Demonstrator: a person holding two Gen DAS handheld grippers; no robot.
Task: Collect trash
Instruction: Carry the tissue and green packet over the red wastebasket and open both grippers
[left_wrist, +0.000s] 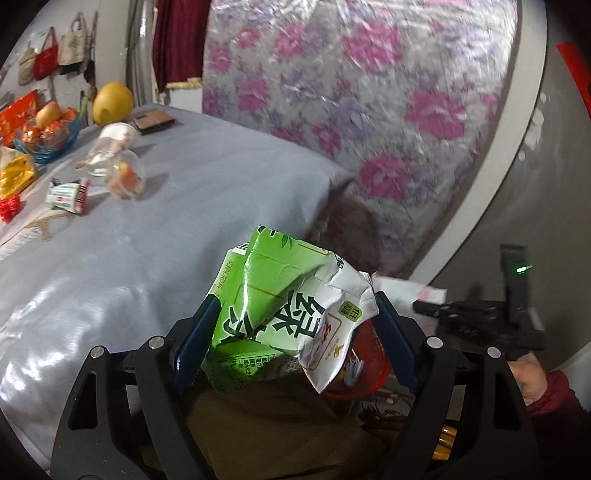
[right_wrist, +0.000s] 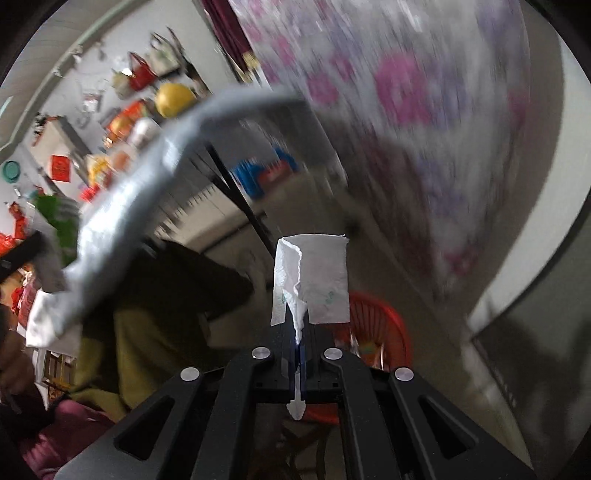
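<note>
Looking along the left tool (left_wrist: 295, 332), its blue pads are spread wide and clamp a crushed green drink carton (left_wrist: 280, 314) by its sides, off the edge of the grey-clothed desk (left_wrist: 147, 229) and over the red basket (left_wrist: 373, 373) just below; the squashed, slanted carton could slide out early and miss, I judge. Turning to the right wrist view, the right tool (right_wrist: 300, 332) is pinched fully together on a white tissue (right_wrist: 314, 280) near the red basket (right_wrist: 384, 325), and the limp tissue may cling on release or drift aside.
</note>
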